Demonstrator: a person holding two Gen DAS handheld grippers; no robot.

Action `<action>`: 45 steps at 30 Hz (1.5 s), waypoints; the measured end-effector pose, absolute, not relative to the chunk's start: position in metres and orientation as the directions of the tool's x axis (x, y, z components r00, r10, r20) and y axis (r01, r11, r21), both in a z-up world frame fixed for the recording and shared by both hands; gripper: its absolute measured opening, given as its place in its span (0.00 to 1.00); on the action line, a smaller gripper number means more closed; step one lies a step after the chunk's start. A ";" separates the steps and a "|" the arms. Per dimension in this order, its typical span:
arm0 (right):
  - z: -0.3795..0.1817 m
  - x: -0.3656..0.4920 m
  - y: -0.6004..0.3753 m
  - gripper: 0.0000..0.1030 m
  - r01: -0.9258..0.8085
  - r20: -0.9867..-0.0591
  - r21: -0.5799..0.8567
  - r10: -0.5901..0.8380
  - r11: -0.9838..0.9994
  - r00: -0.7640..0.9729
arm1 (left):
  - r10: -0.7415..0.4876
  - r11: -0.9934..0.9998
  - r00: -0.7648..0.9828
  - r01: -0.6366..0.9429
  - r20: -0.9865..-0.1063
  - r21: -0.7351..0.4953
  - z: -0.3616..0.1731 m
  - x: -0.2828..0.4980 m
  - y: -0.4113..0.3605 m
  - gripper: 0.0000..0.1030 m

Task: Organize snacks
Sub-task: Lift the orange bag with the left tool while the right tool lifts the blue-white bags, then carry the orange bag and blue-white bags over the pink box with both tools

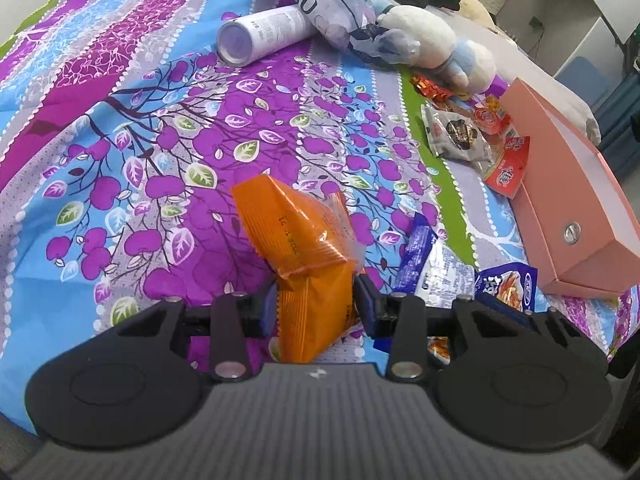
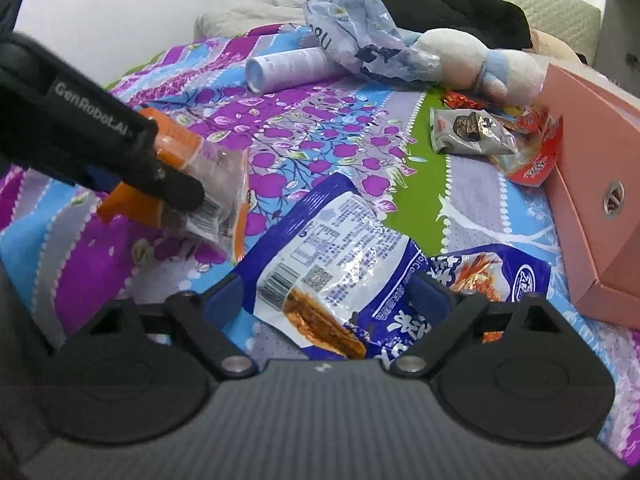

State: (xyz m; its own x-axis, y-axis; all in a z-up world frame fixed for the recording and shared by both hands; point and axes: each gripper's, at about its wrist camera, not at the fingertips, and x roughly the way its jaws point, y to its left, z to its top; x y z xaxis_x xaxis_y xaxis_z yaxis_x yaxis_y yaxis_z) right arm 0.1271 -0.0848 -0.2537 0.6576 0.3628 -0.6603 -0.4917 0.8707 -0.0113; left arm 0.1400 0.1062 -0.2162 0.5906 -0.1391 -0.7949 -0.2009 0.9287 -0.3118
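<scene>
My left gripper (image 1: pixel 316 304) is shut on an orange snack packet (image 1: pixel 296 236), held upright above the flowered bed cover; the same packet (image 2: pixel 180 148) shows at the left of the right wrist view, beside that tool's black finger (image 2: pixel 180 194). My right gripper (image 2: pixel 328 296) stands open low over the bed, its blue pads on either side of a blue-and-white snack packet (image 2: pixel 332 248) that lies flat there. A second blue packet (image 2: pixel 492 272) lies just to its right. A pink box (image 2: pixel 592 184) stands at the right edge, with grey (image 2: pixel 468 132) and red packets (image 2: pixel 536 160) beside it.
A white cylinder can (image 1: pixel 264 34) lies on its side at the back of the bed. Behind it are a crumpled plastic bag (image 1: pixel 332 4), a white-and-blue plush toy (image 1: pixel 436 48) and black clothing (image 2: pixel 472 4). The pink box (image 1: pixel 568 248) sits near the bed's right edge.
</scene>
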 end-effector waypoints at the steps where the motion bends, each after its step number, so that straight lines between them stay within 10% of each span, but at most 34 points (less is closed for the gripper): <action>1: -0.252 0.127 -0.086 0.70 -0.485 -0.663 -0.003 0.361 0.875 0.655 | -0.139 0.927 0.593 -0.203 -0.793 -0.315 -0.215 0.139 0.106 0.44; 13: -0.230 0.133 -0.092 0.28 -0.472 -0.700 0.017 0.347 0.881 0.623 | -0.137 0.909 0.623 -0.229 -0.770 -0.347 -0.196 0.123 0.097 0.44; 45: -0.071 0.129 -0.190 0.23 -0.280 -0.527 0.030 0.253 0.960 0.812 | -0.261 0.913 0.745 -0.015 -0.614 -0.407 -0.057 0.138 0.021 0.43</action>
State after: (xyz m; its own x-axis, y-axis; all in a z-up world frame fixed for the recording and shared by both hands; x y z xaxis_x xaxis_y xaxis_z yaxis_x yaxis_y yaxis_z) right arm 0.1292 -0.1902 -0.0709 0.8116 0.2532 -0.5265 -0.2801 0.9595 0.0297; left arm 0.1377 0.0208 -0.0573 0.7450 -0.2613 -0.6138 -0.0151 0.9133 -0.4070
